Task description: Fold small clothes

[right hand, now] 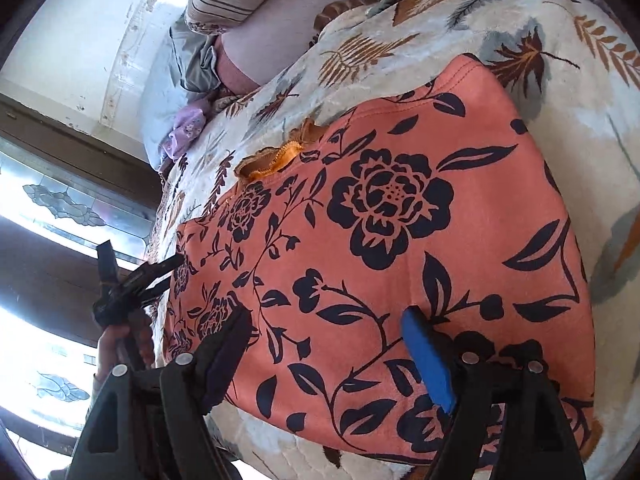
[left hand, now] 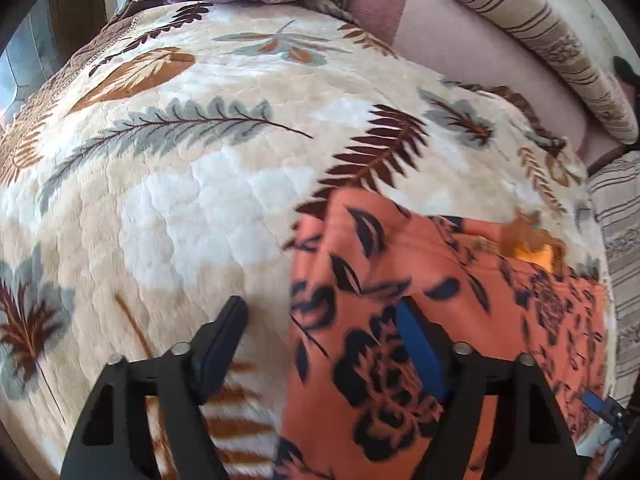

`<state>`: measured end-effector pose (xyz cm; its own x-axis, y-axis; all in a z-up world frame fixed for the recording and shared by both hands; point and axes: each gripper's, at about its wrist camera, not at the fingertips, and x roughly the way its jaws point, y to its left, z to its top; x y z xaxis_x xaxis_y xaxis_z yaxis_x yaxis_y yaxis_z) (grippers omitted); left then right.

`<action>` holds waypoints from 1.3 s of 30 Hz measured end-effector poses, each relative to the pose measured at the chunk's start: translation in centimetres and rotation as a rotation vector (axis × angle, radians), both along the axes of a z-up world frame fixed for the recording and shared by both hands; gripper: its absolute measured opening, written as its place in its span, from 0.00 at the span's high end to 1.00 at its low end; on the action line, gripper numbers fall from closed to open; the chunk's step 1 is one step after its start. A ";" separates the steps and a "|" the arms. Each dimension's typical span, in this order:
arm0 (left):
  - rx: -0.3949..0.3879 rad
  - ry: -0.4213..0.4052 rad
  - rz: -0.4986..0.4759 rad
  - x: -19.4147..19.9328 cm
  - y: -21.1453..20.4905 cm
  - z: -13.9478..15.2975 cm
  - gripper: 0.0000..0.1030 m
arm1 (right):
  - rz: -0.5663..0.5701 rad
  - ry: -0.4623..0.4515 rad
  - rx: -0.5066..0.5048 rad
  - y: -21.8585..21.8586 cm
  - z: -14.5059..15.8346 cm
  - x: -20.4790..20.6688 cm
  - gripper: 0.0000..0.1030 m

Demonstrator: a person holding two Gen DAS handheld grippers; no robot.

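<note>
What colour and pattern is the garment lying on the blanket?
Orange-coral with dark navy flowers and leaves; the garment shows best in the right wrist view.

Left hand-held gripper [left hand: 322, 328] gapes over orange floral garment [left hand: 400, 280] on leaf-print blanket [left hand: 180, 200].

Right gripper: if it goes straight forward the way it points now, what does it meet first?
Probably the orange floral garment lying on the leaf-print blanket; the right gripper is open just above it, though depth is unclear.

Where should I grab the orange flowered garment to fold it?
Grip the orange garment at its near hem corner, coming in low from the near edge with the right gripper: it lies flat on the blanket, and only edges offer a liftable lip.
</note>
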<state>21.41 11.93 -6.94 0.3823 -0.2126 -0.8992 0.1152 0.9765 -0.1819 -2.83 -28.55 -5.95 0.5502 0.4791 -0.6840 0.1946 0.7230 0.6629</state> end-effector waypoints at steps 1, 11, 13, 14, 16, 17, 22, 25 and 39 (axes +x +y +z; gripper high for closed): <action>-0.041 0.004 0.035 0.9 0.7 -0.2 0.31 | -0.002 -0.001 0.009 -0.1 -0.1 0.0 0.23; -0.046 -0.080 0.120 -0.7 2.8 2.3 0.35 | -0.018 0.004 0.036 -0.7 -0.2 -0.4 0.23; -0.075 -0.124 0.107 -2.9 3.0 3.9 0.35 | -0.035 -0.002 0.023 -0.7 0.5 -1.0 0.23; -0.083 -0.145 0.088 -4.2 3.0 4.7 0.34 | -0.044 -0.015 0.016 -0.6 1.0 -1.5 0.23; -0.096 -0.192 0.036 -7.2 2.6 6.1 0.30 | -0.052 -0.044 0.025 -0.3 1.9 -2.9 0.23; -0.091 -0.213 0.022 -8.8 2.3 6.6 0.27 | -0.057 -0.055 0.032 -0.2 2.3 -3.7 0.23; -0.062 -0.235 -0.094 -14.5 0.0 6.4 0.23 | -0.101 -0.057 0.072 -0.2 1.9 -7.8 0.23; 0.034 -0.159 -0.123 -15.5 -1.1 2.9 0.21 | -0.173 -0.015 0.057 -1.7 0.3 -9.5 0.23; 0.085 -0.198 -0.109 -17.5 -2.0 4.3 0.17 | -0.332 -0.029 0.220 -3.6 -0.3 -14.9 0.22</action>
<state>3.90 9.92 -2.68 0.5320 -0.1896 -0.8253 0.2466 0.9671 -0.0632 -17.73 -32.17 -6.25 0.7175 0.4051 -0.5666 0.3730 0.4636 0.8037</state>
